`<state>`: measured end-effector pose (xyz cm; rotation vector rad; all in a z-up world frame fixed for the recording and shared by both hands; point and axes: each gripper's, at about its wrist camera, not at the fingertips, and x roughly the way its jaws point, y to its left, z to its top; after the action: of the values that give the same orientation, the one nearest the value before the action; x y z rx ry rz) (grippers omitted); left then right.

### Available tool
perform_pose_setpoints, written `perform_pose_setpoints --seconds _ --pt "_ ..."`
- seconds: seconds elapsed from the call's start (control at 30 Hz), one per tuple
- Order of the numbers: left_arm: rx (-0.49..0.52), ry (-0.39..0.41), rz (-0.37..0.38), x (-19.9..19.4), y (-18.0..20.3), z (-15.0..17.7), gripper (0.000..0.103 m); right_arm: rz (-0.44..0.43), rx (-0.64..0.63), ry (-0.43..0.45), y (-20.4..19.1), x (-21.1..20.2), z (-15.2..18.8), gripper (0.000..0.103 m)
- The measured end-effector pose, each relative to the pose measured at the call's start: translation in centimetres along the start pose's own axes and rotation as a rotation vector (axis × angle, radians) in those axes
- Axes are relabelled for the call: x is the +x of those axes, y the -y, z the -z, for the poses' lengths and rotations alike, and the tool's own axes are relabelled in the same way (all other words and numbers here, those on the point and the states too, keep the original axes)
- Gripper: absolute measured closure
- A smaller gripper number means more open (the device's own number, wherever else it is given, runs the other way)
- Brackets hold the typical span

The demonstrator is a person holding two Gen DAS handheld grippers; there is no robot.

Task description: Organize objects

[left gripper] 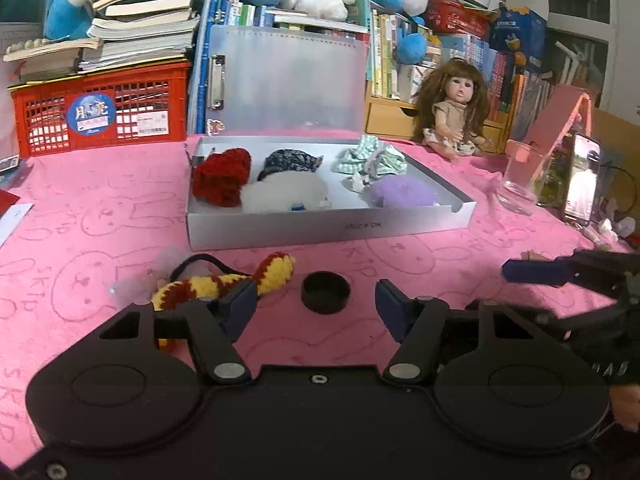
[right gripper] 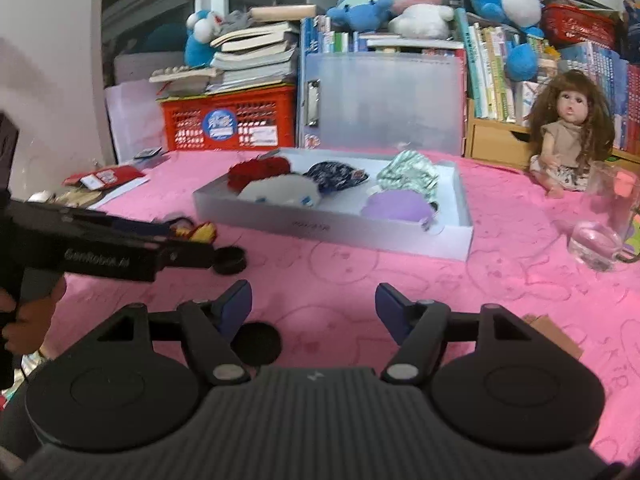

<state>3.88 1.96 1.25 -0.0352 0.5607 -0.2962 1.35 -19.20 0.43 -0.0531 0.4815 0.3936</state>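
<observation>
Writing: "SKIP" on pink cloth (left gripper: 80,216) | left tool (left gripper: 316,300) spread | right tool (right gripper: 314,304) spread, "GenRobot.ai" on left tool's side

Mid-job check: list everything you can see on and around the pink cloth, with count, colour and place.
box: one, white, mid-cloth
soft items: five, red, dark patterned, white, green striped, purple, inside box
knitted piece: one, yellow and red, cloth before box
round cap: one, black, between left jaws, untouched
glass: one, clear, right of box
phone: one, propped, far right
doll: one, brown hair, behind box
crate: one, red, back left
left gripper: open
right gripper: open
</observation>
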Motion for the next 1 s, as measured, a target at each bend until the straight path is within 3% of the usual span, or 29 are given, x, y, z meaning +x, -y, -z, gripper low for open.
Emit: perform_pose_setpoints --seconds 0.43,0.7,0.87,1.0 --pt "0.020 -0.029 0.035 2.4 1.6 -0.5 0.048 -0.054 -0.020 -0.044 -1.0 0.2 1.3 0.024" --pt "0.029 -0.031 0.018 3.5 2.1 -0.5 0.049 -0.092 -0.063 -0.056 -1.9 0.3 1.7 0.030" --pt "0.019 -0.035 0.005 3.8 2.0 -0.5 0.049 -0.096 -0.042 -0.060 -1.8 0.5 1.8 0.038" --pt "0.011 -0.043 -0.003 4.0 1.7 -0.4 0.050 -0.096 -0.036 -0.056 -1.6 0.5 1.8 0.052"
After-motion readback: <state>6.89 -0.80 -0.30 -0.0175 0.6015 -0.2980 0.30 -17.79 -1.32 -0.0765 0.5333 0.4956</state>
